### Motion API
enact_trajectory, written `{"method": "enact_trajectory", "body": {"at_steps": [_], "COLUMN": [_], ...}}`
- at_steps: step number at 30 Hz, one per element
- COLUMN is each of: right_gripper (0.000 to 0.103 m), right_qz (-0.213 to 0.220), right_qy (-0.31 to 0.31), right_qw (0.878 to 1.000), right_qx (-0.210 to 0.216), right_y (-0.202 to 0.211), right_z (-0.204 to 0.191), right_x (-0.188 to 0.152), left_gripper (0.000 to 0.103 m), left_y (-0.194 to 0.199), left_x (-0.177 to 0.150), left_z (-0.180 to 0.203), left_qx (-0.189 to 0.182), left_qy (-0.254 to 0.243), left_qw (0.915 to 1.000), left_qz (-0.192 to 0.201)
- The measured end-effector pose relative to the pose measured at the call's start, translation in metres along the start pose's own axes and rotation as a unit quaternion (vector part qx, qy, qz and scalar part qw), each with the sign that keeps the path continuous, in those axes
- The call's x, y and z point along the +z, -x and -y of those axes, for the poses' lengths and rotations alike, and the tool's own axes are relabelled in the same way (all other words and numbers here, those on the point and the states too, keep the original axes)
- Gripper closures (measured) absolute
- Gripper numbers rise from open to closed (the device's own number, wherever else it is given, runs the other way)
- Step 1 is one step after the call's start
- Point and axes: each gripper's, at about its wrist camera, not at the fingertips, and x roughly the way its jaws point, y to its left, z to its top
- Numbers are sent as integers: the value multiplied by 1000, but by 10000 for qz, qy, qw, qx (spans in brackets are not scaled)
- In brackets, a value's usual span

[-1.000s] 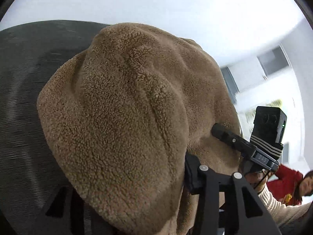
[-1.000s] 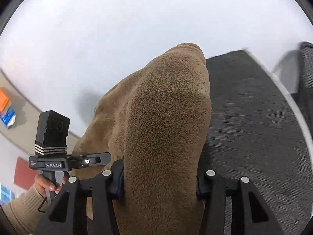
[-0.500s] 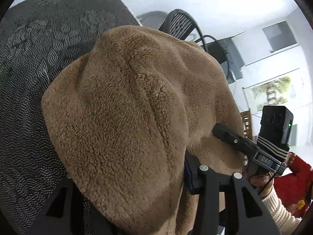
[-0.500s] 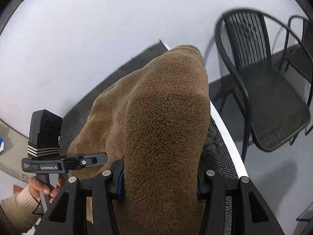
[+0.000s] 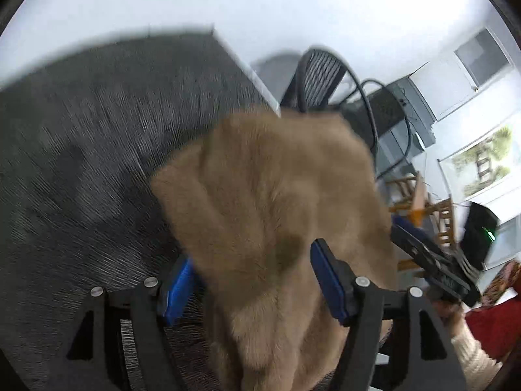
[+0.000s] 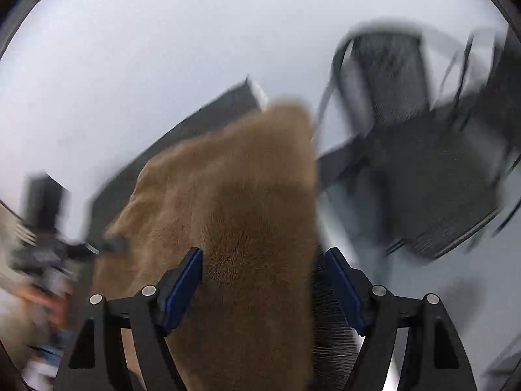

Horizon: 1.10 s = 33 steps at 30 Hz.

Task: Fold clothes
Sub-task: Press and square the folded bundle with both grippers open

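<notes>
Both tools have just been opening: the left tool (image 5: 252,280) and right tool (image 6: 263,280) now stand wide, their pads apparently off the brown fleece garment (image 5: 276,202) between them. The garment has sunk onto the dark surface (image 5: 97,150), near its far corner; black chairs (image 6: 423,150) stand beyond that edge.

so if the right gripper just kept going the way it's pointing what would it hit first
Most likely the brown fleece garment, which lies between the open right gripper and stretches ahead; the dark mat lies beyond it. The picture is blurred, so depth is uncertain.
</notes>
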Motion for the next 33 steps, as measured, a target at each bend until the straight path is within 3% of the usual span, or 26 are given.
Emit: {"method": "enact_trajectory", "body": {"at_steps": [1,2,4,6,8,11,13,16,26,29,33], "right_gripper": [25,25,25,25,25,26,25,25,20,3,0], "right_qz": [217,424,540,417,235,-46,-275,-261,76,6,-9], "right_qy": [391,800,1248,1419,1442,1267,1364,1606,1697,1786,1856], "right_qw": [9989,9956,9906,9890,9893,9919,9903,9867,9852,9839,9820], "right_qx": [-151,-242,-141,-17,5,103,59,-23,-251,-118,-342], "right_y": [18,35,51,52,46,31,24,15,-17,-21,-24], "right_z": [-14,-30,-61,-48,-44,-29,-30,-39,-52,-55,-64], "right_x": [-1,-4,-22,-41,-57,-71,-90,-113,-109,-109,-107], "left_gripper": [29,25,23,23,24,24,24,24,21,15,8], "left_y": [1,1,0,-16,1,-15,-24,-20,-14,-15,-24], "left_x": [32,41,32,40,-3,-48,-54,-62,-77,-78,-81], "left_z": [2,23,9,4,-22,-39,-38,-31,-20,-13,3], "left_qx": [85,63,-102,-220,-171,-52,70,155,189,290,660], "left_qy": [-164,-398,-762,-1052,-1179,-976,-995,-1199,-1381,-1423,-1732], "left_qw": [9996,9984,9957,9935,9928,9948,9943,9922,9901,9890,9810], "left_qz": [199,393,523,366,90,-304,-386,-304,-175,-294,-567]}}
